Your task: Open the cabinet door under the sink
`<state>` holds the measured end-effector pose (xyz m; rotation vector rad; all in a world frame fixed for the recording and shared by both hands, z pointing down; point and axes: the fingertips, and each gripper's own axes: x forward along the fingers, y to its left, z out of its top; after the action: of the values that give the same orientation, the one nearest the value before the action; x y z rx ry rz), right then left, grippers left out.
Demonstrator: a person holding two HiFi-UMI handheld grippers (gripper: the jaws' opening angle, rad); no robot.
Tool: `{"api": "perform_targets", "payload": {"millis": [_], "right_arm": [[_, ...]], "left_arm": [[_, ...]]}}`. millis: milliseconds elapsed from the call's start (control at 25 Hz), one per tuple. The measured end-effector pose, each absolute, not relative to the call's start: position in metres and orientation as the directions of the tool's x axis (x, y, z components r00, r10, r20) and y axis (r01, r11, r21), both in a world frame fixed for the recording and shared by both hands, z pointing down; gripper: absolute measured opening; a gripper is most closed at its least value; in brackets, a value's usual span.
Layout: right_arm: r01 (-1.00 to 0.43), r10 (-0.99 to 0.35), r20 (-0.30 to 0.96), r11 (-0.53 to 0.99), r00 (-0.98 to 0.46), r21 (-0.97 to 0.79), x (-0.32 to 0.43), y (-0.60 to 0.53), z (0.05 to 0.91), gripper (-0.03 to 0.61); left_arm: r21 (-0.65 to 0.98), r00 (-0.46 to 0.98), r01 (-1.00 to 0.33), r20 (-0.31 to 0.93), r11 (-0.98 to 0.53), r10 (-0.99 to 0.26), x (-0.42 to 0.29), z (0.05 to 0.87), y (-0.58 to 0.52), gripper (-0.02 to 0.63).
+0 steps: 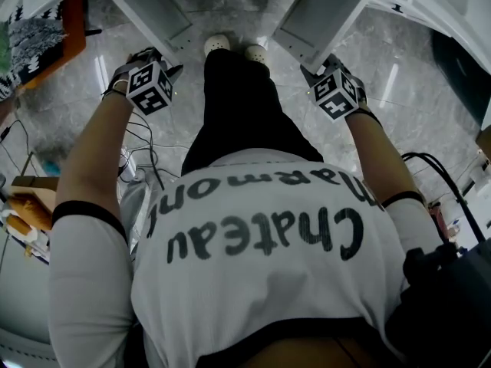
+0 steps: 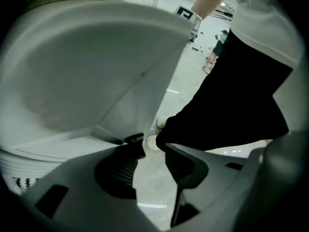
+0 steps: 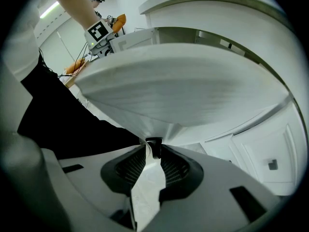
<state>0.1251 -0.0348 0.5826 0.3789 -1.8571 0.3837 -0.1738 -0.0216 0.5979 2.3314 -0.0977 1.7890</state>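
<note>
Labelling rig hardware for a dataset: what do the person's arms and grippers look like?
The left gripper and right gripper have grey bodies with black ribbed pads. Each bears a cube of black-and-white markers. White sleeves end in black cuffs.

A glossy grey floor [image 1: 399,67] with pale marbled veining is shown in the head view, and strips of light are mirrored in it. A pair of white shoes [image 1: 217,44] is planted on it side by side, near the top of the view. Thin black cables [image 1: 142,140] are strewn loosely over it at the left. A thicker black cable [image 1: 439,167] is seen at the right, though whether it rests on the floor cannot be told.
</note>
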Motion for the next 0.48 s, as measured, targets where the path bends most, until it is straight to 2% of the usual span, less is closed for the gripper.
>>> {"api": "perform_targets", "payload": {"millis": [480], "right_arm": [[-0.459,-0.082,0.956,0.887,-0.281,-0.058,0.147,-0.033,0.585,0.077]], "left_arm": [[0.115,0.233,-0.206,0.97,-0.972,0.066,-0.195,0.6,-0.017,0.153]]}}
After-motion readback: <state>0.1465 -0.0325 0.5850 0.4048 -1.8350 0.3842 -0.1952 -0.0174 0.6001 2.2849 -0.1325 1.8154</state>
